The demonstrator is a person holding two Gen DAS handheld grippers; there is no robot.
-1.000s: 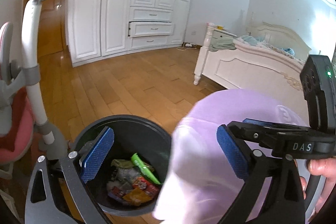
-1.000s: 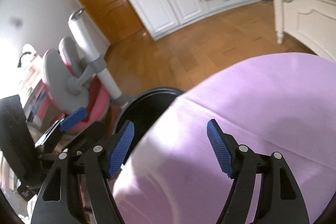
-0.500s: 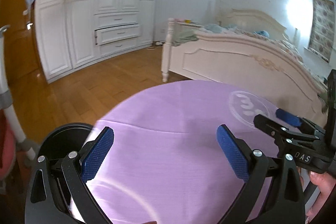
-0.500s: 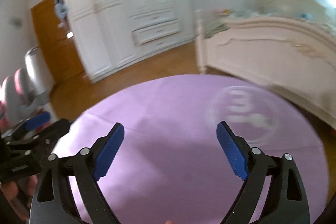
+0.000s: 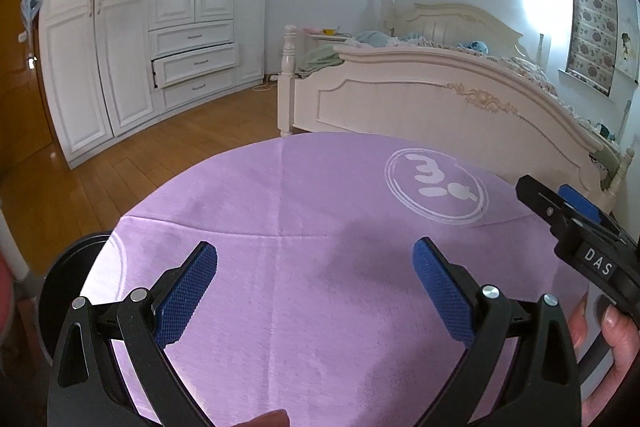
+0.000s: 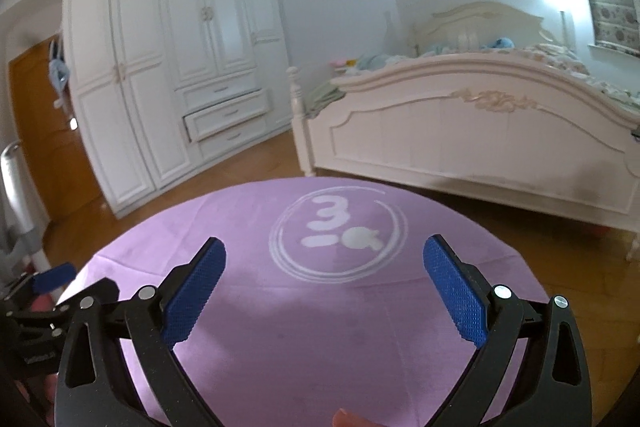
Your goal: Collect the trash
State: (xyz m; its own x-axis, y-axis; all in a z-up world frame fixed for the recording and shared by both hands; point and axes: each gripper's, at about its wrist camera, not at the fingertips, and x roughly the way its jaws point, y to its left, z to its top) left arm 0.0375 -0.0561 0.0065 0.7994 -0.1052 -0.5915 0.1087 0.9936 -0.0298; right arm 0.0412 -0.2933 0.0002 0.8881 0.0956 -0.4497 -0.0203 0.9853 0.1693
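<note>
Swung off the bin (image 5: 68, 267) — lilac cloth (image 5: 320, 227), white circular logo.

Round table (image 5: 320, 307) in foreground beneath both grippers; trash bin (image 5: 68, 275) at table's left edge, partly hidden. Bed (image 5: 440, 107) behind table to right; wardrobe (image 5: 160, 27) behind to left; door (image 6: 36, 131) farther left.

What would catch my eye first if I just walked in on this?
A big round purple cloth with a white circular logo fills the foreground, under both open blue-padded grippers. Behind it stand a cream carved wooden bed on the right and a white wardrobe on the left.
</note>
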